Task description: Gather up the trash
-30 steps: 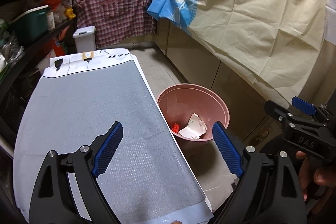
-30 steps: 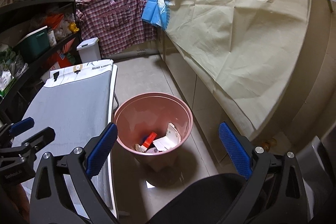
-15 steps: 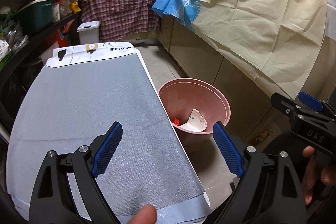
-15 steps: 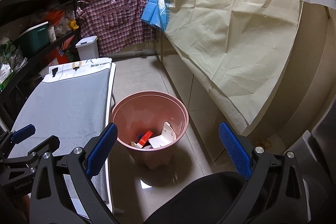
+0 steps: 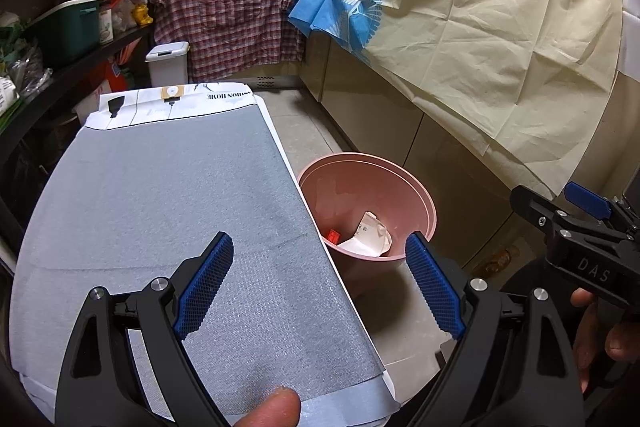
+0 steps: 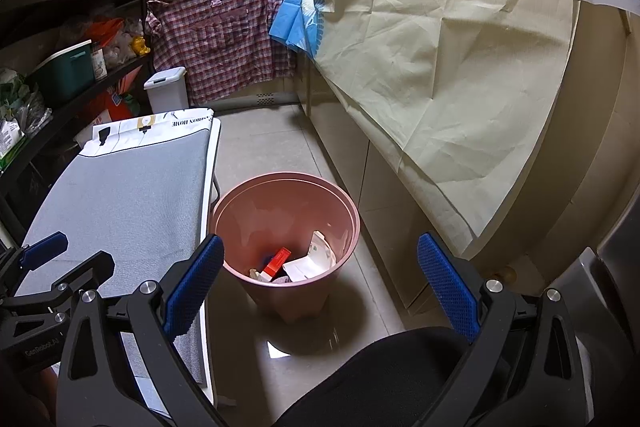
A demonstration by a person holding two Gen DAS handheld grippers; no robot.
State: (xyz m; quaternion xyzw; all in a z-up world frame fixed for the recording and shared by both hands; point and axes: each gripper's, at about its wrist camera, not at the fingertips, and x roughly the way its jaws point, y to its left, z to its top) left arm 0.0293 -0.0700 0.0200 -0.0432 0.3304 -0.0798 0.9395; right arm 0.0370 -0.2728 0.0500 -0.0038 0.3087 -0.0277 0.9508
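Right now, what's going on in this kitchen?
A person holds tongs in each hand, both open and empty: the left tongs over the grey table, the right tongs above the pink bin on the floor. The bin already holds trash, a white carton and a red box. No trash shows on the table.

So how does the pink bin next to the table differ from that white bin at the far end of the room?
The pink bin is round, open-topped and tapers toward its base; the white bin is boxy with a closed lid. The pink bin stands beside the grey-topped table, close to both grippers; the white bin sits further off, under the plaid shirt. Trash shows inside the pink bin; the white bin's contents are hidden. Both stand upright on the floor.
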